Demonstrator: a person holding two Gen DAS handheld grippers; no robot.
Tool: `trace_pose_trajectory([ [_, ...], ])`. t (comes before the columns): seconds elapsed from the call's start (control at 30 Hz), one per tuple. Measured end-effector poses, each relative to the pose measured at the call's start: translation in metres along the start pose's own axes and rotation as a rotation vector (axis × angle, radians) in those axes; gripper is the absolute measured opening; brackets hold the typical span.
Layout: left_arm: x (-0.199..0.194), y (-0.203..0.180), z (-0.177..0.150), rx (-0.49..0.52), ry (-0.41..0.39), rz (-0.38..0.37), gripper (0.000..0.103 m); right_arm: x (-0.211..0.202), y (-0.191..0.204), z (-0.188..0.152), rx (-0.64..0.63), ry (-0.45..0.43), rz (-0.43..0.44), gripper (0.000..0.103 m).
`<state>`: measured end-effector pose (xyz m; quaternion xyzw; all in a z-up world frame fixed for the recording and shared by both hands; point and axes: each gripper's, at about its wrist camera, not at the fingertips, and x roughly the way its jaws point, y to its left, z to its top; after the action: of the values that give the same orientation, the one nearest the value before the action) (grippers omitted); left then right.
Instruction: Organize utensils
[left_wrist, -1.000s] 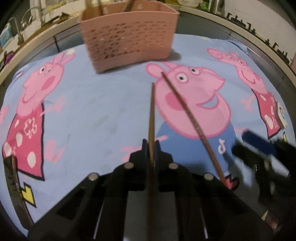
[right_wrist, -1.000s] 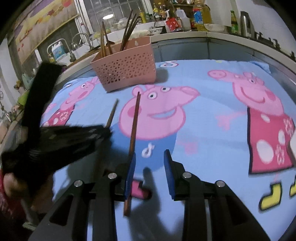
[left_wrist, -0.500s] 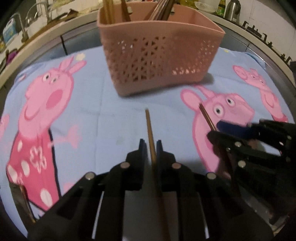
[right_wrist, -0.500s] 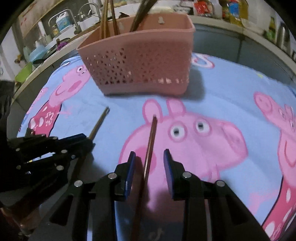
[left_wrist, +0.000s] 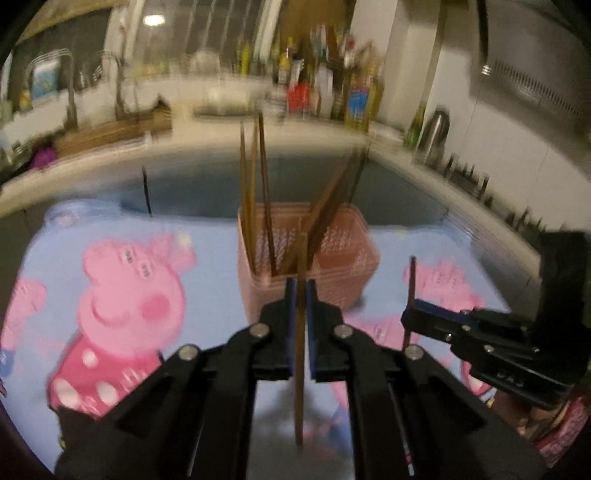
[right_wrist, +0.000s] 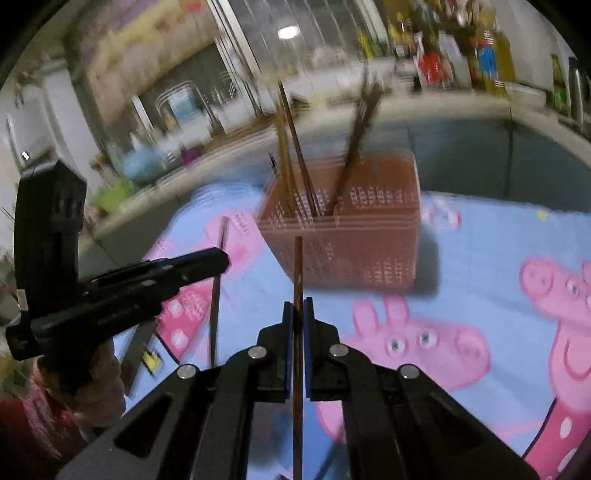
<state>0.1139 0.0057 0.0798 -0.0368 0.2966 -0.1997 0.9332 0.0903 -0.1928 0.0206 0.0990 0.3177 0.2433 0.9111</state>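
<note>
Chopsticks are clamped one in each gripper: one chopstick (left_wrist: 300, 332) is pinched by the left gripper (left_wrist: 300, 295), another chopstick (right_wrist: 297, 295) by the right gripper (right_wrist: 297, 314). Both have been lifted off the blue cartoon cloth (right_wrist: 480, 258) since a second ago. Beyond the fingertips stands the pink basket (left_wrist: 343, 258), now seen from above its rim, other chopsticks standing upright inside.

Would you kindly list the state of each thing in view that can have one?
Left tool: shut on a chopstick, lifted.
Right tool: shut on another chopstick, lifted.
Pink basket: upright on the cloth, holding several chopsticks that lean inside.
</note>
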Motion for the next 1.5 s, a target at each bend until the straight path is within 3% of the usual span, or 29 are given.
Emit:
trace_pose_trajectory([
  [0.33, -0.054, -0.010, 0.099, 0.018, -0.219, 0.007, 0.005, -0.049, 0.006, 0.111, 0.052, -0.259, 0.038, 0.000],
  [0.5, -0.054, -0.008, 0.119, 0.031, -0.219, 0.011, 0.005, -0.048, 0.003, 0.153, 0.056, -0.334, -0.010, 0.000],
  [0.57, -0.054, -0.001, 0.107, 0.038, -0.209, 0.024, 0.005, -0.040, 0.001, 0.157, 0.055, -0.331, -0.023, 0.000],
  [0.63, -0.050, 0.013, 0.079, 0.033, -0.147, 0.024, 0.005, -0.037, 0.001, 0.150, 0.051, -0.319, 0.000, 0.000],
  [0.87, -0.014, 0.063, -0.056, -0.170, 0.282, -0.007, 0.006, -0.028, 0.008, 0.096, 0.023, -0.214, 0.110, 0.000],
  [1.0, 0.005, 0.071, -0.112, -0.252, 0.417, 0.017, 0.006, -0.012, 0.024, 0.063, -0.036, -0.148, 0.090, 0.000],
  [1.1, 0.013, 0.077, -0.130, -0.320, 0.440, 0.021, 0.006, -0.002, 0.037, 0.050, -0.089, -0.166, 0.025, 0.000],
  [1.3, 0.026, 0.101, -0.142, -0.462, 0.437, 0.080, 0.006, 0.008, 0.057, 0.045, -0.196, -0.314, -0.113, 0.000],
  [1.43, 0.032, 0.110, -0.140, -0.508, 0.415, 0.085, 0.006, 0.030, 0.061, 0.049, -0.220, -0.331, -0.156, 0.000],
  [1.5, 0.037, 0.112, -0.140, -0.520, 0.422, 0.089, 0.006, 0.040, 0.061, 0.047, -0.218, -0.299, -0.165, 0.000],
])
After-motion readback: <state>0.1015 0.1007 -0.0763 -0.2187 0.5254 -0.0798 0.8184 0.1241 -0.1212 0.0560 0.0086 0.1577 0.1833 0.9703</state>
